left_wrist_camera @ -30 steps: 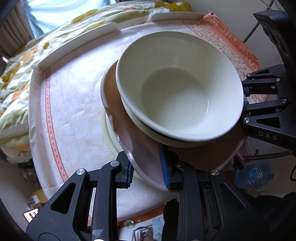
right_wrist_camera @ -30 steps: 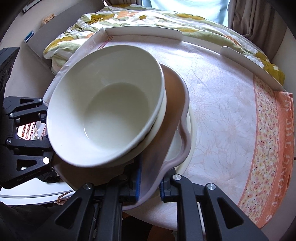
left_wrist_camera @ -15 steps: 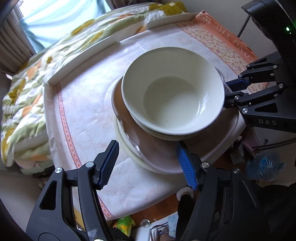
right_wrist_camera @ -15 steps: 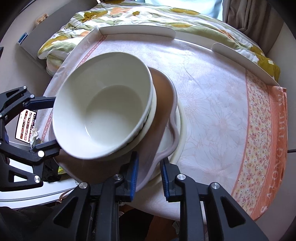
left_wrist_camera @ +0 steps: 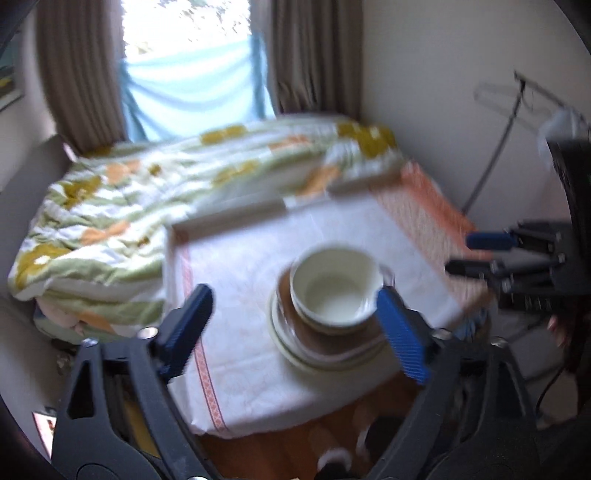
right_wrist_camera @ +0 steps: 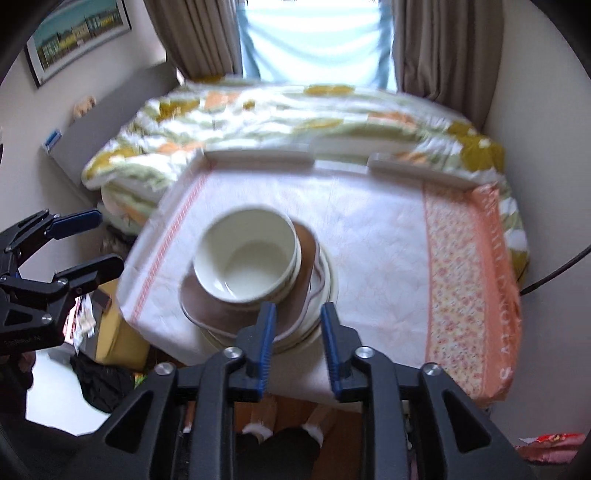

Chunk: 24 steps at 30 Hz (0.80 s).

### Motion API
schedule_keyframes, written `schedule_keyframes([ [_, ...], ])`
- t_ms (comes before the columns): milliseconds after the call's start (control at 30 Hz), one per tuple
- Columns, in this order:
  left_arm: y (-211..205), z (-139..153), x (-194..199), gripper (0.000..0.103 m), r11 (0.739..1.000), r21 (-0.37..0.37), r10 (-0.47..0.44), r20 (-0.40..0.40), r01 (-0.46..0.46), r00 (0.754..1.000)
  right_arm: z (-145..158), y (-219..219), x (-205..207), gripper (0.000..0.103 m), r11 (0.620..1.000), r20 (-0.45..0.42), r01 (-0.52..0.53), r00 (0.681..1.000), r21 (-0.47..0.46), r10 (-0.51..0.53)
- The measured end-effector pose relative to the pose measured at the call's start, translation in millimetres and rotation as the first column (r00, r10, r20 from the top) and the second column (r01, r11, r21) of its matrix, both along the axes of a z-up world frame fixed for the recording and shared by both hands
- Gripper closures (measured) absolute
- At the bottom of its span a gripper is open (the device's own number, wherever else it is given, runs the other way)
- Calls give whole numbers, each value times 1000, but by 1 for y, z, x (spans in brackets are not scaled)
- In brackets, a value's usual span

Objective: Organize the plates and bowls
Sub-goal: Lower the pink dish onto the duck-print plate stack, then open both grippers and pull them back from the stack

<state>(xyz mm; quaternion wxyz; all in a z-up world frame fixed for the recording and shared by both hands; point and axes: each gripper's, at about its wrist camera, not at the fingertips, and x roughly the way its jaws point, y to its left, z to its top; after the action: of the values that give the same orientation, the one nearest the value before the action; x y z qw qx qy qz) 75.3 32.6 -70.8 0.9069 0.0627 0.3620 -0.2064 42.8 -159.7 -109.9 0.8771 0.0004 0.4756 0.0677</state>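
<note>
Cream ceramic bowl (right_wrist_camera: 245,260) tops a brown scalloped plate (right_wrist_camera: 221,310) and pale round plates (right_wrist_camera: 325,291) near the cloth-covered bench's (right_wrist_camera: 388,258) front edge, stacking seemingly done, left tongs (left_wrist_camera: 291,325) wide, right tongs (right_wrist_camera: 297,332) narrowly parted, both empty.

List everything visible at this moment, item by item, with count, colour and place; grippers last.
bowl: 1, cream, top of the stack, with what looks like a second bowl rim under it
brown plate: 1, brown with a pale wavy rim, under the bowl
cream plate: at least 1, bottom of the stack
tablecloth: 1, white with an orange floral border, on the table
quilt: 1, white, green, orange and mustard, on the bed behind the table
curtains: 2, brown-grey, either side of the window
framed picture: 1, on the wall, upper left
left gripper: open, blue pads, empty
right gripper: open, blue pads, empty
</note>
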Motion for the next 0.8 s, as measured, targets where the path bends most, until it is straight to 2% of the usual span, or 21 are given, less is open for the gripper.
schedule_keyframes([
  [33, 4, 15, -8, 0, 999, -29, 37, 56, -36, 998, 13, 0, -7, 30, 1000, 48, 12, 999, 8, -13],
  [100, 8, 37, -21, 0, 993, -56, 113, 145, -106, 983, 39, -1, -20, 14, 999, 152, 35, 988, 23, -38],
  [133, 8, 47, -28, 0, 987, -61, 154, 178, -146, 972, 53, -2, -28, 14, 998, 207, 54, 977, 26, -58],
  [200, 8, 57, -34, 0, 980, -74, 196, 197, -185, 961, 68, -3, -36, 11, 996, 256, 90, 962, 11, -90],
  [233, 8, 61, -37, 0, 978, -91, 204, 200, -189, 958, 74, -3, -40, 7, 995, 272, 101, 957, 9, -99],
  [400, 0, 71, -58, 0, 972, -119, 227, 230, -204, 946, 101, -10, -59, 5, 987, 377, 159, 914, 10, -151],
  [533, -5, 74, -73, 0, 970, -122, 238, 259, -212, 936, 109, -15, -64, 5, 985, 411, 170, 899, -6, -153],
  [800, -7, 75, -83, 0, 969, -138, 237, 269, -207, 934, 117, -16, -77, 5, 984, 443, 178, 884, -19, -151],
])
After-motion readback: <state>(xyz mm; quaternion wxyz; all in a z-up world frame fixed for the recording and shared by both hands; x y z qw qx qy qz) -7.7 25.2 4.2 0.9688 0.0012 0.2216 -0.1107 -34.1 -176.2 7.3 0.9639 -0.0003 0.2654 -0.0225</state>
